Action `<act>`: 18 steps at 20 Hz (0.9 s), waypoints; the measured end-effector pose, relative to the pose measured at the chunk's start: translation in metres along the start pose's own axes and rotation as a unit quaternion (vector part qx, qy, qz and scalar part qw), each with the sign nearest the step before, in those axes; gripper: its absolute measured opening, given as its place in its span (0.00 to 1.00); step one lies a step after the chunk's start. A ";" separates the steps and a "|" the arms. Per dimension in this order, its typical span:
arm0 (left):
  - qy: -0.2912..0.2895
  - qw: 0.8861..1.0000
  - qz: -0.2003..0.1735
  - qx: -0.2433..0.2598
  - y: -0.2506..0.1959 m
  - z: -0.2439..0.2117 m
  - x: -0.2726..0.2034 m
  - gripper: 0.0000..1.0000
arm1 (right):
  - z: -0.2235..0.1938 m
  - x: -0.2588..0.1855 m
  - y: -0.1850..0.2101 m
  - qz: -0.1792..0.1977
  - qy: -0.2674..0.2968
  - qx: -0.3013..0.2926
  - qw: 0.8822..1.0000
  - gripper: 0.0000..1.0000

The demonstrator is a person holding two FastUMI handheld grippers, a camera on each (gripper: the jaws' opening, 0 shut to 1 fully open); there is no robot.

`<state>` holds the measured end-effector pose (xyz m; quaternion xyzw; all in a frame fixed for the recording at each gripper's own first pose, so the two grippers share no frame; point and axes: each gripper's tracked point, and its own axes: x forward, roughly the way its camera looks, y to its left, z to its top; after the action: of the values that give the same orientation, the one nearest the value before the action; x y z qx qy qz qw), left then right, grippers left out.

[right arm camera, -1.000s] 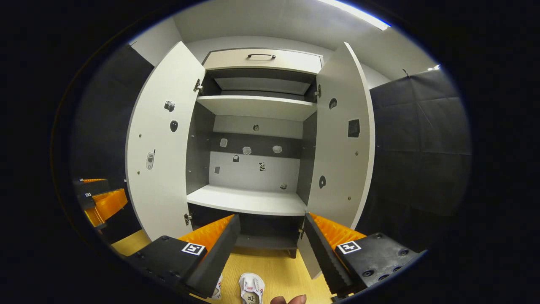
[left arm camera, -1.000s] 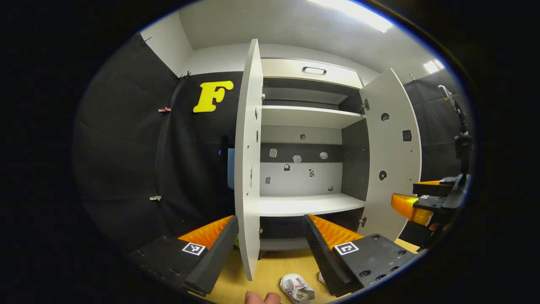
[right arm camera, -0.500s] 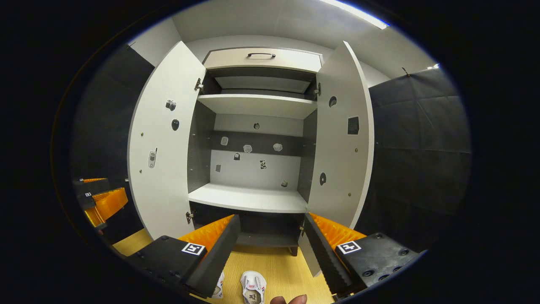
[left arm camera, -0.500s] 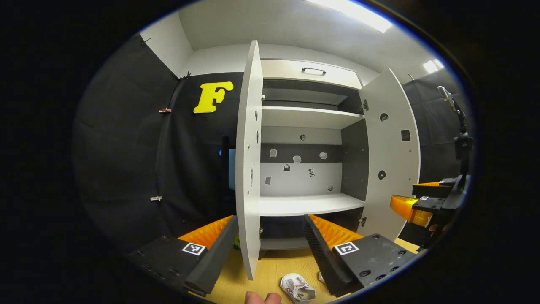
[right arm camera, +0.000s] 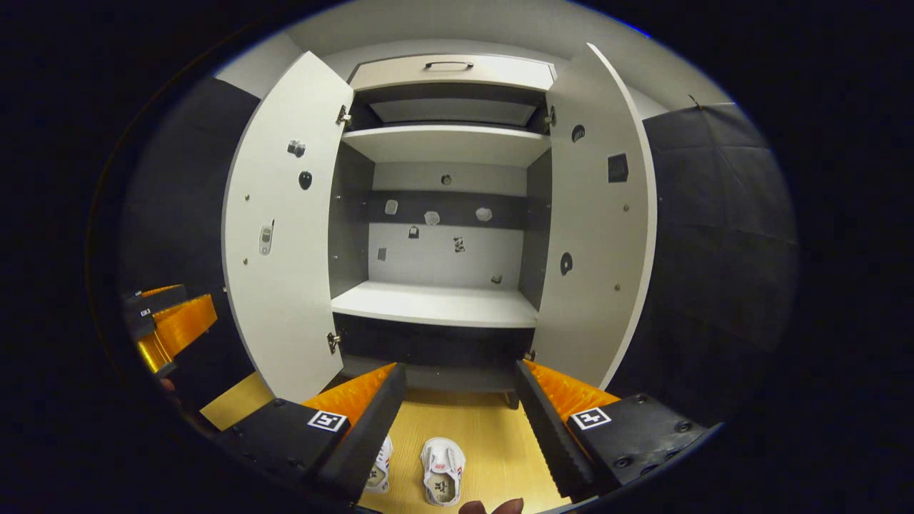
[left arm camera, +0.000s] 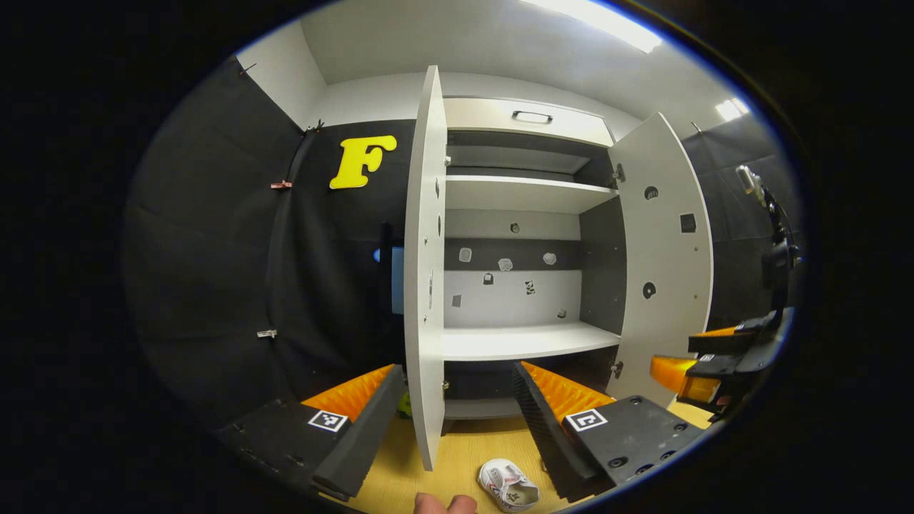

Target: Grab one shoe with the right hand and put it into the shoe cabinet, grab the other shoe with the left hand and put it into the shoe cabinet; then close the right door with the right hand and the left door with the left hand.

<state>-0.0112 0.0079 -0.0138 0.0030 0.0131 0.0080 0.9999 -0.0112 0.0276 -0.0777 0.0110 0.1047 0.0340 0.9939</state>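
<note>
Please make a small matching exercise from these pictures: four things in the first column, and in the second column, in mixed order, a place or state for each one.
Things:
1. pair of white shoes
2. cabinet doors
3. top drawer
4. middle shelf

Places or states:
A. closed, with a dark handle
B. swung open on both sides
C. bare, nothing lying on it
D. on the wooden floor in front of the cabinet

Pairs: 1-D, 2-B, 3-A, 4-C

Second shoe point(right arm camera: 378, 472) half hidden behind right gripper's finger.
</note>
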 end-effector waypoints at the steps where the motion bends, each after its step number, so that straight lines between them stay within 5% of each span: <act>1: 0.004 1.000 0.001 -0.001 0.001 -0.004 -0.001 0.95 | -0.020 0.003 0.005 0.007 0.022 0.001 1.000 0.98; 5: 0.015 1.000 0.006 0.002 0.005 -0.016 -0.001 0.95 | -0.098 0.009 0.020 0.029 0.104 0.007 0.994 0.98; 10: 0.031 0.999 0.011 0.004 0.008 -0.029 -0.001 0.95 | -0.211 0.008 0.031 0.046 0.226 0.027 0.973 0.98; 18: 0.051 0.998 0.021 0.014 0.018 -0.046 -0.002 0.95 | -0.315 0.037 0.043 0.048 0.309 0.078 0.947 0.97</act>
<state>-0.0146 0.0258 -0.0593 0.0173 0.0642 0.0290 0.9974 -0.0438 0.0775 -0.3919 0.0822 0.4081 0.0755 0.9061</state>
